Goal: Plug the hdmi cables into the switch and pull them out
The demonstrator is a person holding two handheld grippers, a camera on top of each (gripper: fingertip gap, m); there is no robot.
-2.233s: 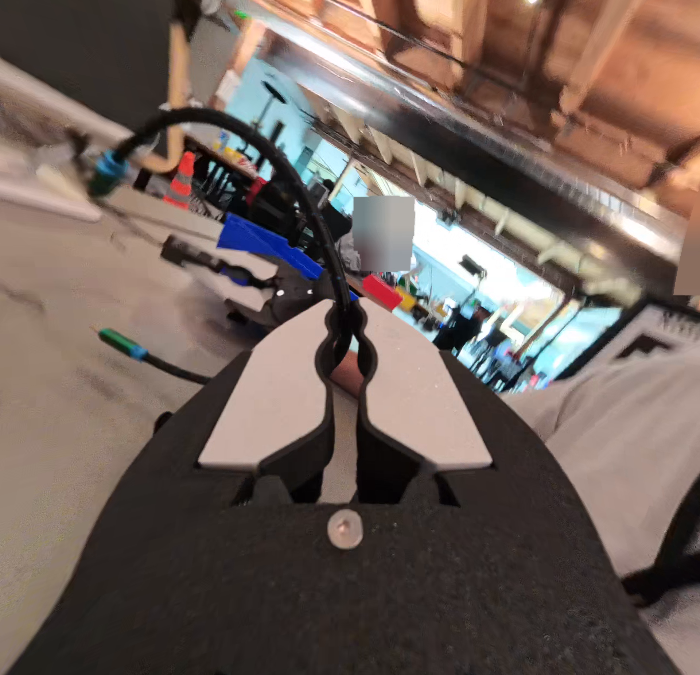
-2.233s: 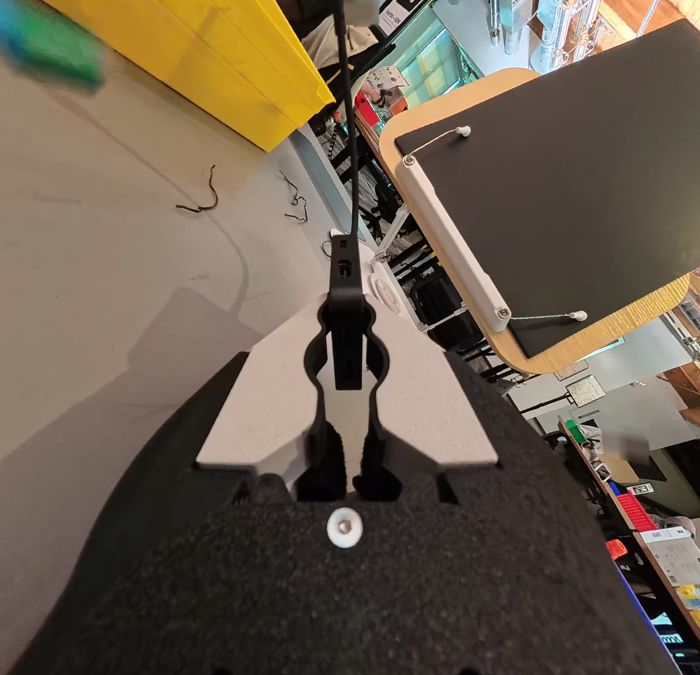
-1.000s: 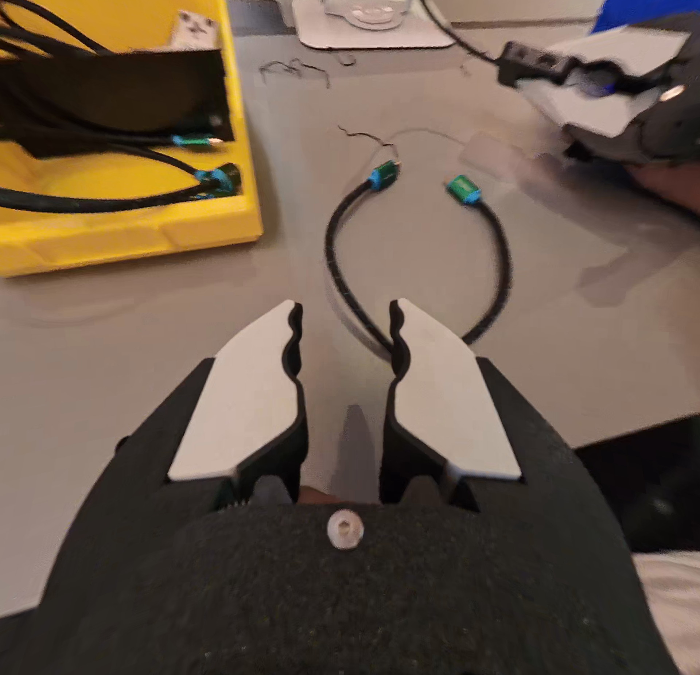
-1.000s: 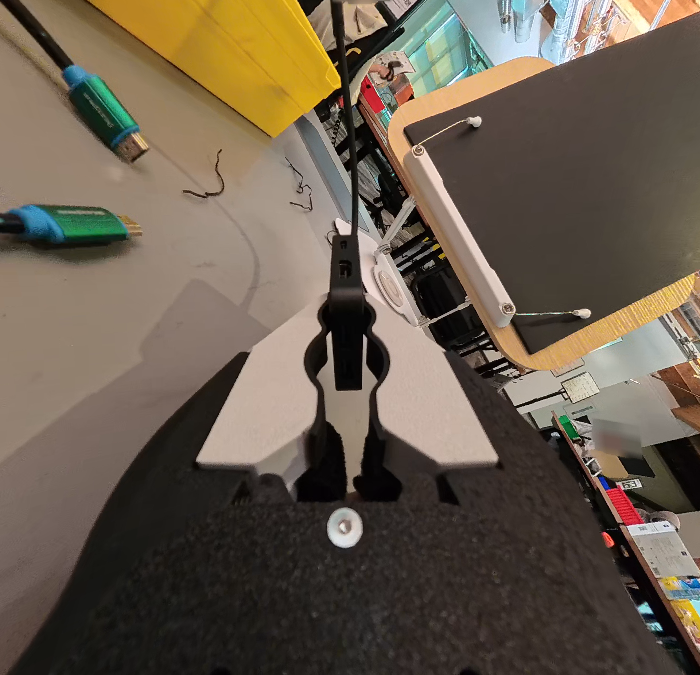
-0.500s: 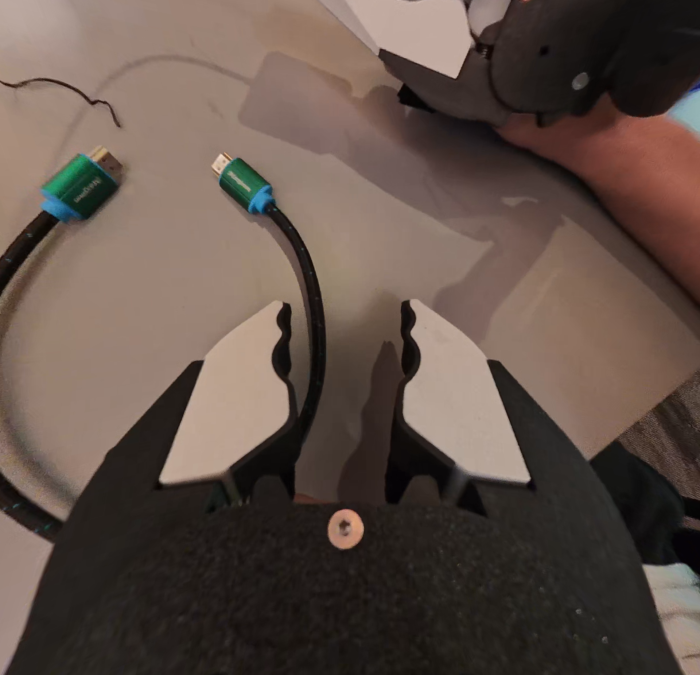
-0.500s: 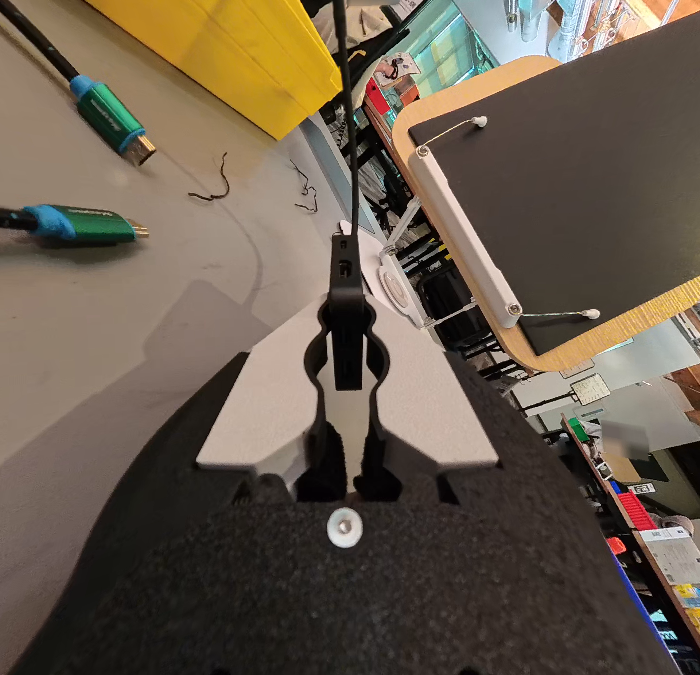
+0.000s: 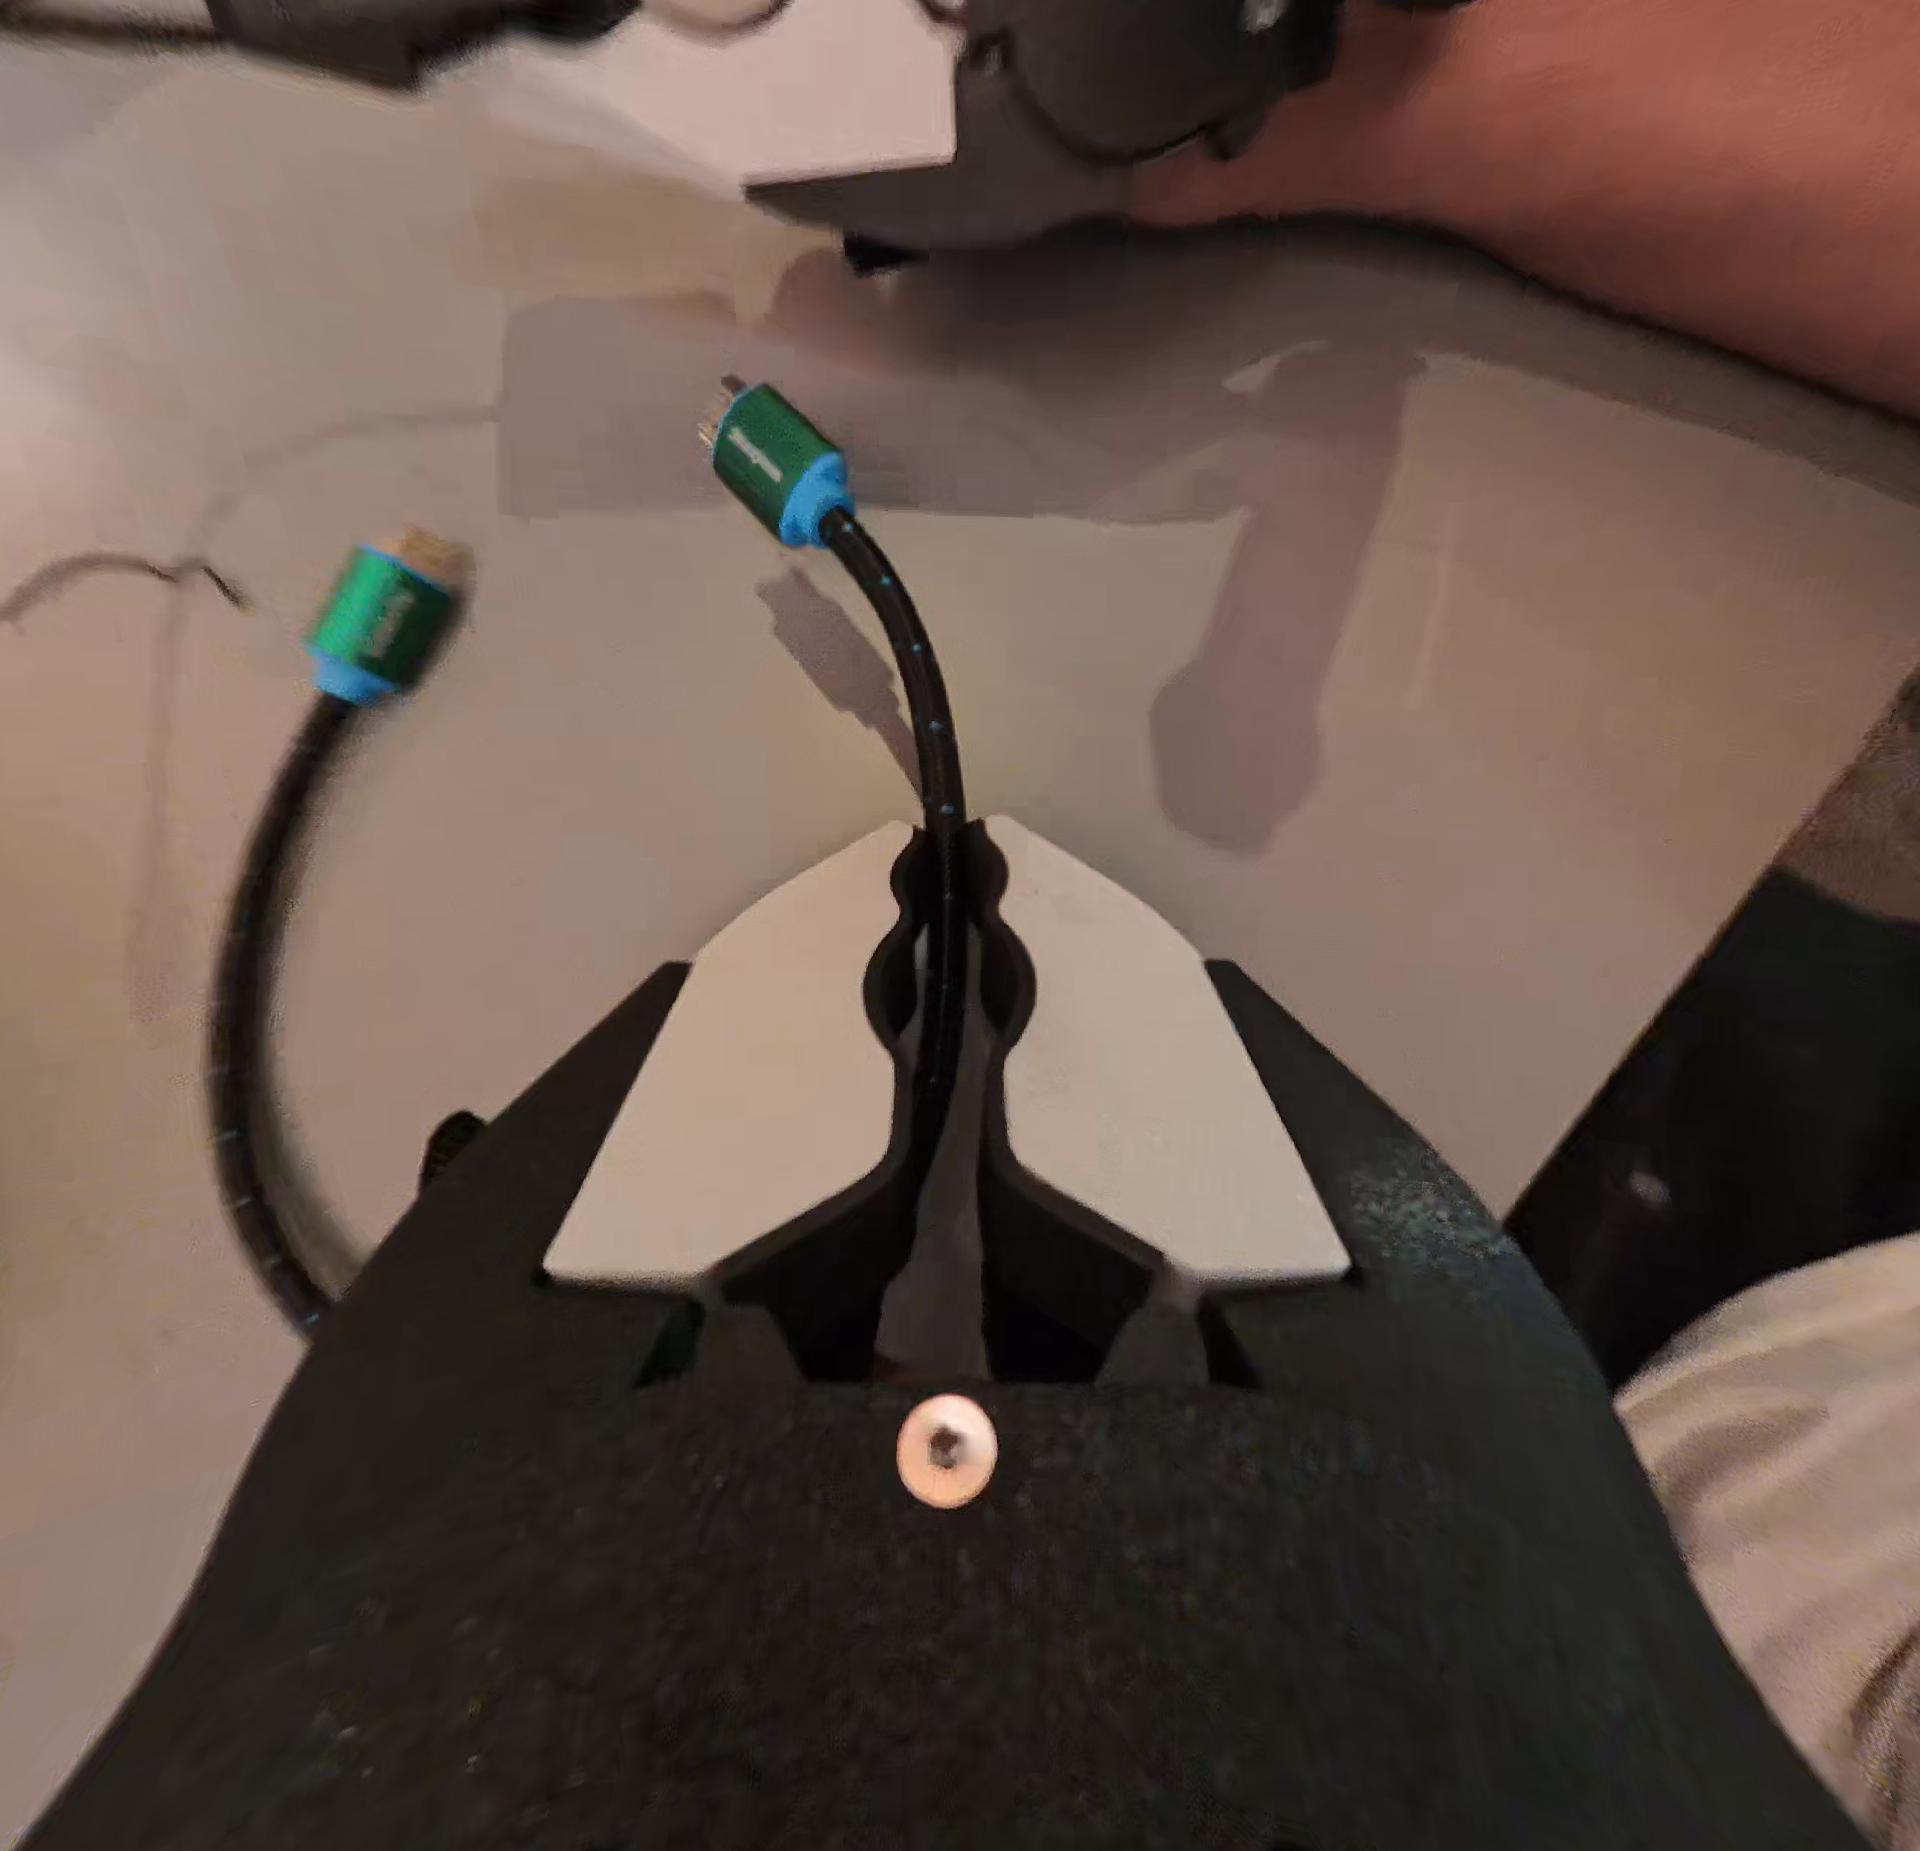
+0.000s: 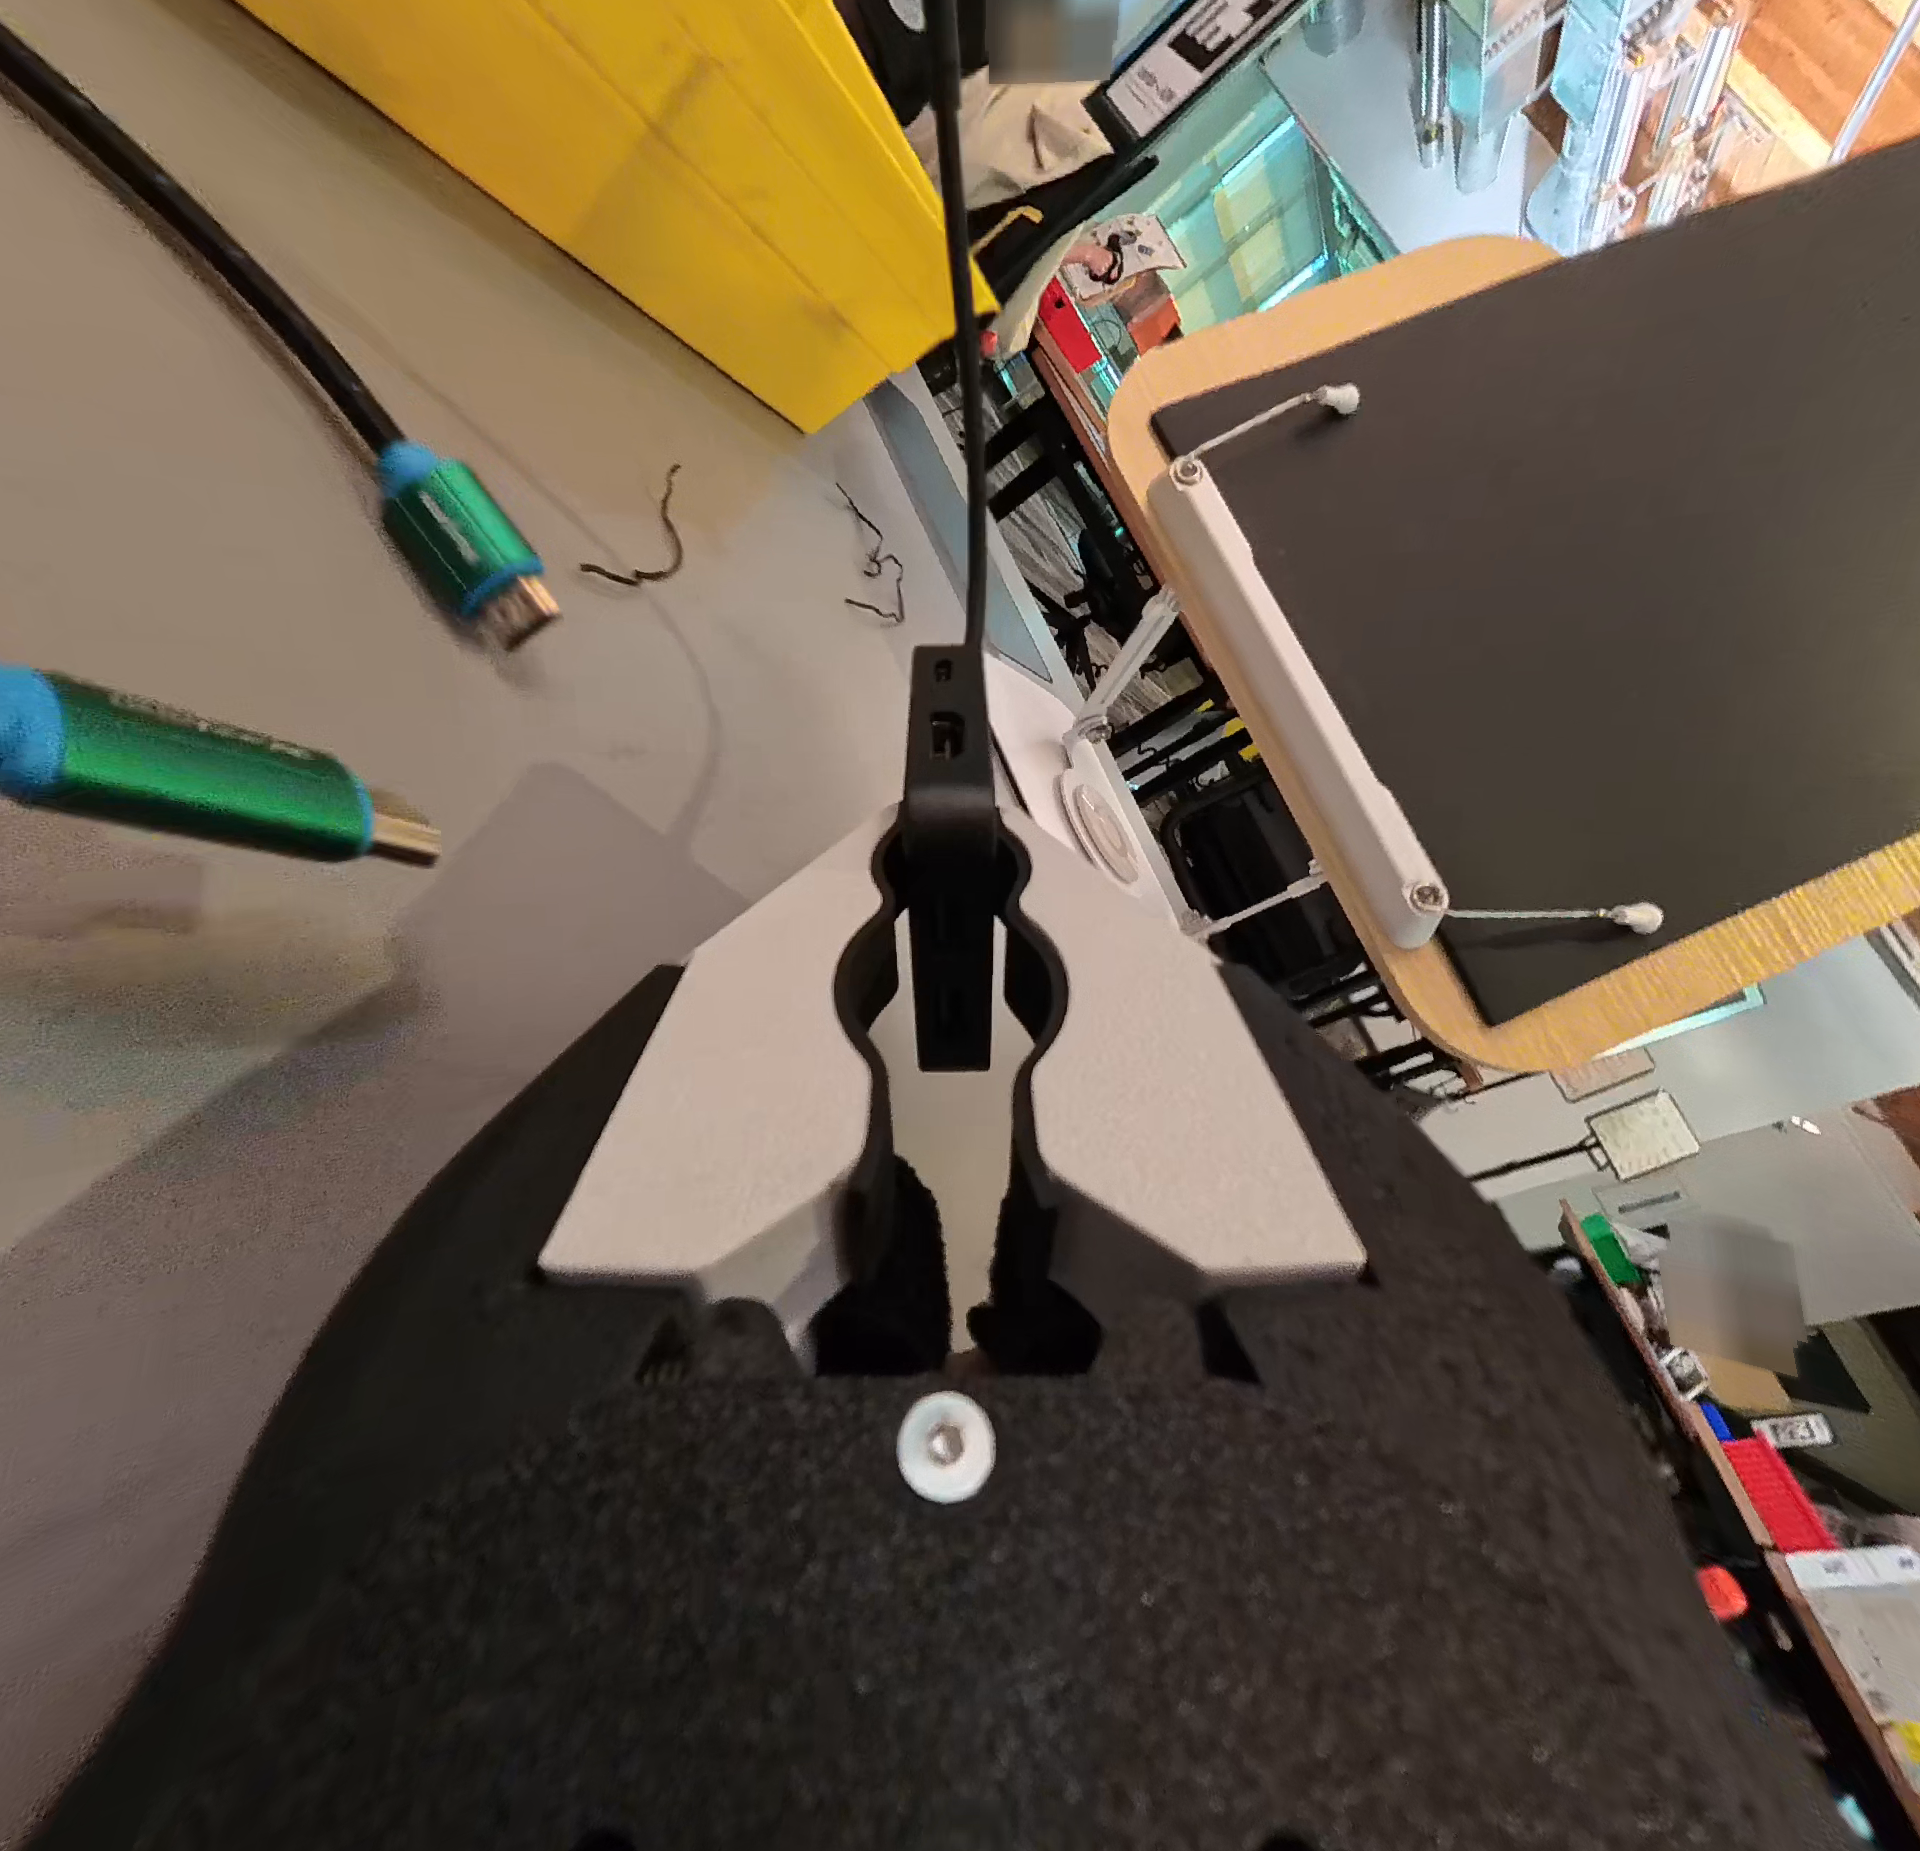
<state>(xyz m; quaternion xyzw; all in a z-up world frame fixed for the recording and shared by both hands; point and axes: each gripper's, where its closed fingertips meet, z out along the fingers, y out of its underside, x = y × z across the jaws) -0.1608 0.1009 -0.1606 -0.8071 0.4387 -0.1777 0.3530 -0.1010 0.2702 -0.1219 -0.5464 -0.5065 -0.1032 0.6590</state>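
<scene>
Cable first: the HDMI cable (image 7: 928,700), black and braided, is pinched in the left hand-held gripper (image 7: 943,845) a short way behind its green plug (image 7: 774,463), which stands clear of the grey tabletop (image 7: 1455,762) and points up toward the switch. Its other green plug (image 7: 382,622) lies on the tabletop to the left, the cable looping round between the two. The switch (image 8: 948,845), a slim black box with a thin lead rising from its far end, is clamped edge-on in the right hand-held gripper (image 8: 951,866); in the left wrist view that gripper shows only as a blurred dark mass at the top, so the ports cannot be made out there. Both plugs appear to the left in the right wrist view, apart from the switch, with a yellow bin (image 8: 665,139) beyond them.

The step in hand seems to be the carry toward insertion: nothing is plugged in yet. Next, the raised plug must be squared to a port, flat side matched, and pushed straight in. Since the grip sits on the flexible cable and not the plug body, the plug may droop or twist under pressure.
</scene>
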